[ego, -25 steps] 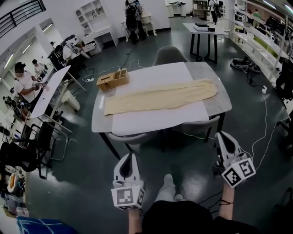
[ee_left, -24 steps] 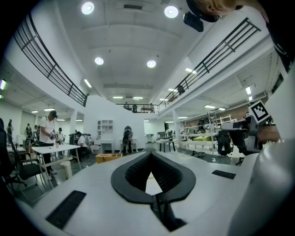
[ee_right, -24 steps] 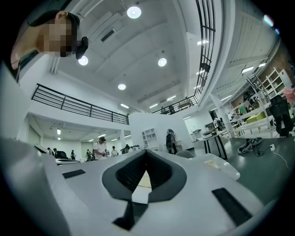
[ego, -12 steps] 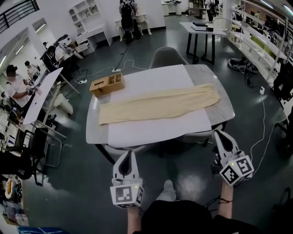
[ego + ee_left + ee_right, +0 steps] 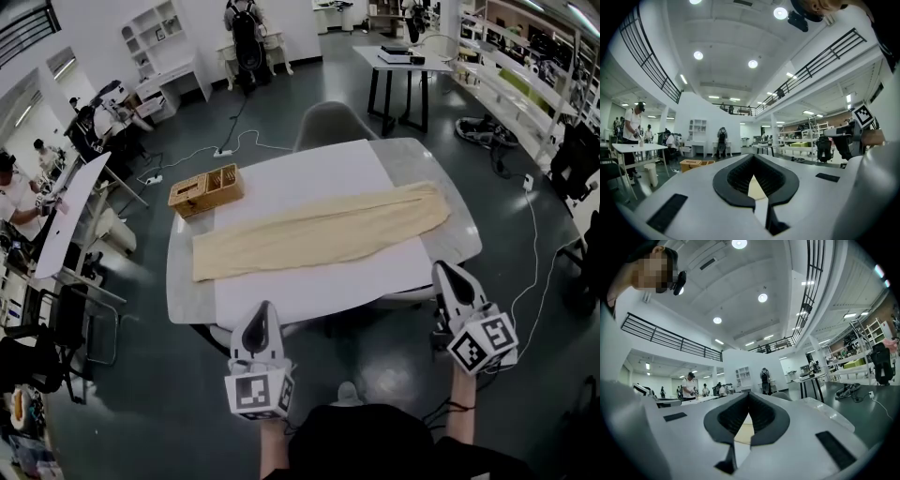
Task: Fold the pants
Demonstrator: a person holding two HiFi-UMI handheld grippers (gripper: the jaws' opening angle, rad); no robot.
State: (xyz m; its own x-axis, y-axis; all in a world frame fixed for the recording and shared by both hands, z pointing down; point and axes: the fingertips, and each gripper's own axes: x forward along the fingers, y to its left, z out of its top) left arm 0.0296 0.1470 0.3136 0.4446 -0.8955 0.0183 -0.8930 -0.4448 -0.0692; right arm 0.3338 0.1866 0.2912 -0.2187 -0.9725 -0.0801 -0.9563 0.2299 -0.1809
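The beige pants (image 5: 319, 230) lie stretched out lengthwise on a white sheet (image 5: 309, 173) that covers the grey table (image 5: 187, 291), with the waist end at the right. My left gripper (image 5: 259, 309) is held level just short of the table's near edge, shut and empty. My right gripper (image 5: 442, 269) is off the near right corner, also shut with nothing in it. In the left gripper view the jaw tips of the left gripper (image 5: 753, 157) meet, and a sliver of the pants (image 5: 754, 187) shows behind them. The right gripper (image 5: 749, 394) looks the same.
A wooden box (image 5: 206, 189) stands on the table's far left corner. A grey chair (image 5: 333, 122) is tucked in at the far side. Cables run across the floor at the right. Other tables, shelves and people are further off.
Both grippers have come forward toward the table's near edge, and the table now sits closer and lower in the head view. Both stay shut.
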